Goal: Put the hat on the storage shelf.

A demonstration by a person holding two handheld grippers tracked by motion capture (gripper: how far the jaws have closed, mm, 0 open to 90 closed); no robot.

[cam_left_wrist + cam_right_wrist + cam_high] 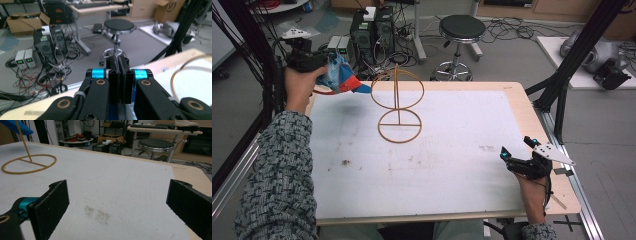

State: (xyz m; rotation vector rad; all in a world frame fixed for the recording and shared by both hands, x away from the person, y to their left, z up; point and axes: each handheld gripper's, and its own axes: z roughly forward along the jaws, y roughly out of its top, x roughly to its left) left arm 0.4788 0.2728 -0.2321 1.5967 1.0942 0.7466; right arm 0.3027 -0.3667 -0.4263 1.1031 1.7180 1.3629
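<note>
A wooden stand (398,105) with a ring base and an upright ring stands on the white table top (462,165), left of centre at the back. My left gripper (330,66) is held above the table's far left corner, shut on a blue cloth cap with red trim (343,77) that hangs beside the stand's upper ring. In the left gripper view the jaws (118,62) are pressed together with a thin layer between them, and the ring (178,72) curves at the right. My right gripper (516,146) rests open near the front right edge, with nothing between its fingers (52,202).
A black stool (460,30) and computer cases with cables (372,30) stand on the floor behind the table. Black frame posts (572,65) rise at the right edge and along the left. A faint grey smudge (97,213) marks the table in front of my right gripper.
</note>
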